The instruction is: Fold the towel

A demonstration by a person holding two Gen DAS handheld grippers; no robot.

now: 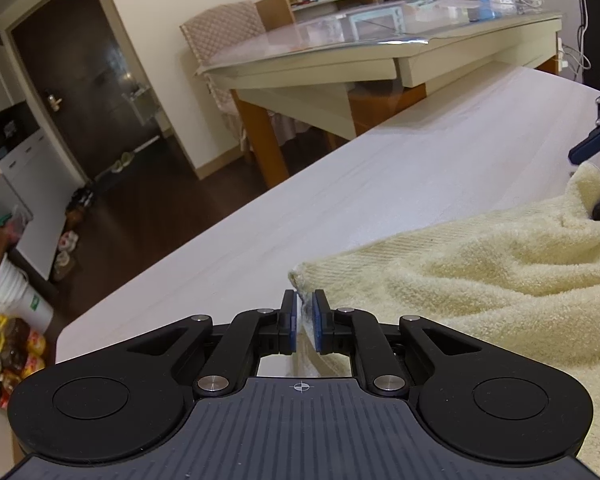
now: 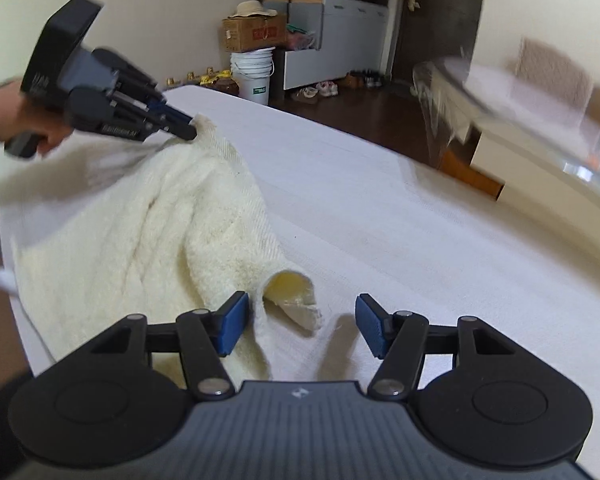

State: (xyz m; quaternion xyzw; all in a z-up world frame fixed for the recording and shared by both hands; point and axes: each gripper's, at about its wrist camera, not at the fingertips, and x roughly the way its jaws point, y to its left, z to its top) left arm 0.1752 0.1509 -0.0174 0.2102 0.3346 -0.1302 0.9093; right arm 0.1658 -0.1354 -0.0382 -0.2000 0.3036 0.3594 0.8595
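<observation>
Towel point(image 2: 148, 220) is bunched on the near-left part of the white table point(image 2: 420, 240), cream terry, edges rumpled. Left gripper point(image 1: 305, 316) is clenched on a towel corner; in the right wrist view its tips pinch the far corner, a hand point(image 2: 4, 120) behind it. Right gripper point(image 2: 302, 324) is released, pads wide apart, not pressing anything. A curled towel corner point(image 2: 292, 296) lies between its pads, nearer the left one, resting on the table. Far side: a second table point(image 1: 380, 52) with clutter and a chair point(image 1: 224, 36).
</observation>
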